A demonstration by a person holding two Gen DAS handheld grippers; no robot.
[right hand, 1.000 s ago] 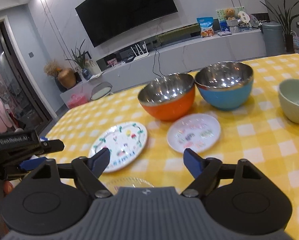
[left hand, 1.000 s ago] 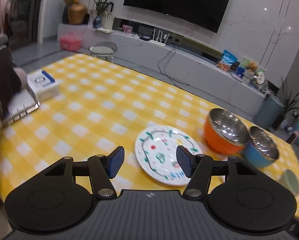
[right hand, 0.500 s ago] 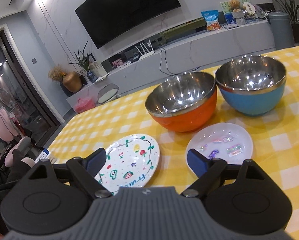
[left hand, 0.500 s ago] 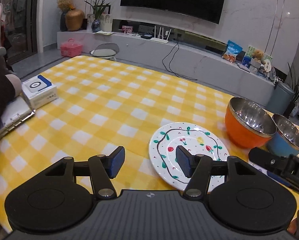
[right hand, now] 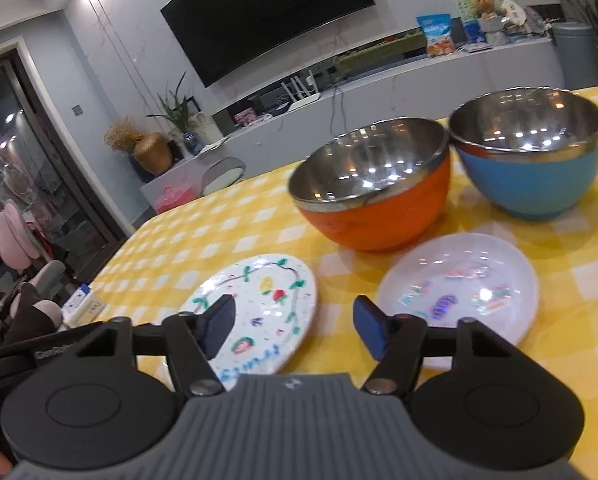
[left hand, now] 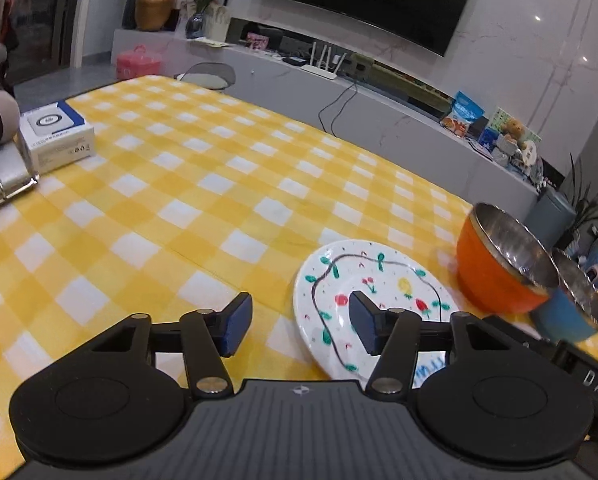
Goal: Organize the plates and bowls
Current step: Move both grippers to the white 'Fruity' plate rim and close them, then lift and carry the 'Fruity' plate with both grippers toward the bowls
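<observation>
- The worktop [left hand: 187, 184], under a yellow checked cloth, carries everything; I take the orange bowl [right hand: 373, 200] as the landmark.
- The blue bowl [right hand: 533, 160] stands just to the right of the orange bowl, rims touching or nearly so; the blur leaves that unclear.
- The painted plate [right hand: 259, 312] lies flat in front of the orange bowl and to its left; the smaller white plate [right hand: 459, 292] lies in front and to its right, apart from the painted one.
- The left gripper [left hand: 297, 326] hovers low over the near-left edge of the painted plate, jaws apart, one pad above the plate, one over cloth.
- The right gripper [right hand: 291, 326] hangs between the two plates, jaws apart and empty, tilted slightly.
- Likely step: picking up a plate to stack. Do it well by sliding one jaw under the rim, closing squarely, and lifting level, clear of the orange bowl.
</observation>
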